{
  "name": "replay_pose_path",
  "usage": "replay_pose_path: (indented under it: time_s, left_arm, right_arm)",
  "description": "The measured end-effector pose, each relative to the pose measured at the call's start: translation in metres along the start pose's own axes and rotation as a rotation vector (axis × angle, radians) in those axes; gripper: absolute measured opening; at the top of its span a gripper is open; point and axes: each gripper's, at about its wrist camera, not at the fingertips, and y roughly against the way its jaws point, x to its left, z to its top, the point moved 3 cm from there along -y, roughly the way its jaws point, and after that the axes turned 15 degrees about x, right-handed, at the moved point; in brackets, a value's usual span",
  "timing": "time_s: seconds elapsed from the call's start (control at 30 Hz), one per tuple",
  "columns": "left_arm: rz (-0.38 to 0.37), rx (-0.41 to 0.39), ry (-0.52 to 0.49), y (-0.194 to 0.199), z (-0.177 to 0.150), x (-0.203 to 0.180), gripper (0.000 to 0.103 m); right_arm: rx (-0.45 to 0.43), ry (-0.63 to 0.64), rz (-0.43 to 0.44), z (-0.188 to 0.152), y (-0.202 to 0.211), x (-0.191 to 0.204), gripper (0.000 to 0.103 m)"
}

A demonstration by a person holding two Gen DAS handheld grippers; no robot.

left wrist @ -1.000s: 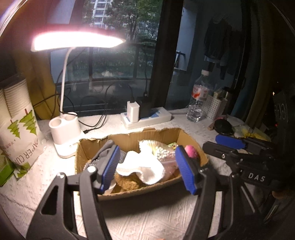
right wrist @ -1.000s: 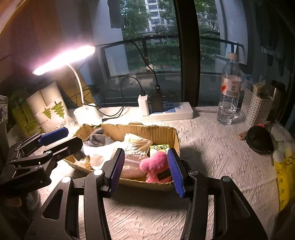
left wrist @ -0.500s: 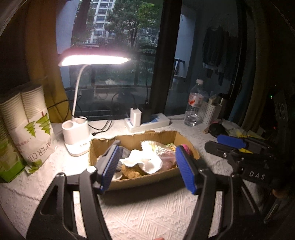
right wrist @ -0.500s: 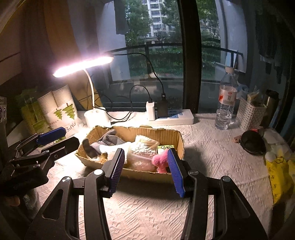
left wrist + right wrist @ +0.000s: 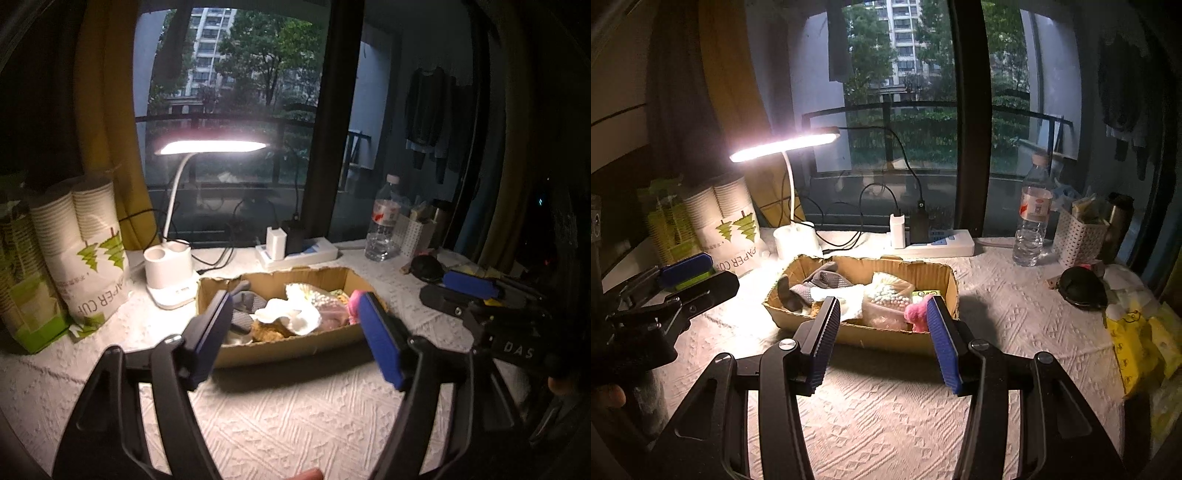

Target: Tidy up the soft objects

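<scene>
A shallow cardboard box (image 5: 295,345) (image 5: 886,334) sits mid-table and holds soft things: a grey cloth (image 5: 827,280), a white cloth (image 5: 291,314) (image 5: 849,299), a clear bag of pale beads (image 5: 886,299) and a pink plush (image 5: 918,314) (image 5: 352,301) at its right end. My left gripper (image 5: 295,332) is open and empty, pulled back in front of the box; it also shows at the left of the right wrist view (image 5: 698,277). My right gripper (image 5: 882,339) is open and empty, in front of the box; it shows at the right of the left wrist view (image 5: 461,288).
A lit white desk lamp (image 5: 170,273), sleeves of paper cups (image 5: 88,258), a power strip (image 5: 934,242), a water bottle (image 5: 1032,225), a white basket (image 5: 1078,240), a black pouch (image 5: 1082,286) and yellow bags (image 5: 1137,343) ring the white textured tablecloth (image 5: 886,417).
Both grippers have drawn back and up from the box, which now looks smaller and farther. Both stay open and empty. The box contents have not moved.
</scene>
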Motion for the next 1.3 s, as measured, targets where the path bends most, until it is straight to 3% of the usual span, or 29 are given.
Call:
replay_pose_path:
  time_s: [0.1, 0.17, 0.2, 0.57, 0.9, 1.17, 1.3]
  left_arm:
    - [0.003, -0.010, -0.005, 0.011, -0.003, -0.002, 0.077]
    - [0.006, -0.023, -0.007, 0.019, -0.005, -0.003, 0.090]
    - [0.005, -0.030, -0.007, 0.023, -0.005, -0.004, 0.091]
    - [0.041, -0.089, -0.027, 0.068, -0.007, -0.010, 0.097]
    - [0.088, -0.158, -0.034, 0.111, 0.003, -0.015, 0.098]
    - [0.114, -0.247, -0.048, 0.141, 0.017, -0.016, 0.099]
    - [0.128, -0.254, -0.051, 0.147, 0.019, -0.015, 0.099]
  right_arm:
    - [-0.014, 0.003, -0.005, -0.003, 0.010, 0.004, 0.058]
    - [-0.024, 0.005, -0.006, -0.005, 0.017, 0.006, 0.059]
    - [-0.029, 0.007, -0.009, -0.006, 0.020, 0.007, 0.059]
    - [-0.095, 0.005, -0.035, -0.013, 0.063, 0.017, 0.076]
    - [-0.177, 0.003, -0.075, -0.008, 0.113, 0.023, 0.083]
    - [-0.239, 0.000, -0.100, 0.002, 0.145, 0.024, 0.083]
    - [-0.257, 0.001, -0.110, 0.005, 0.154, 0.026, 0.083]
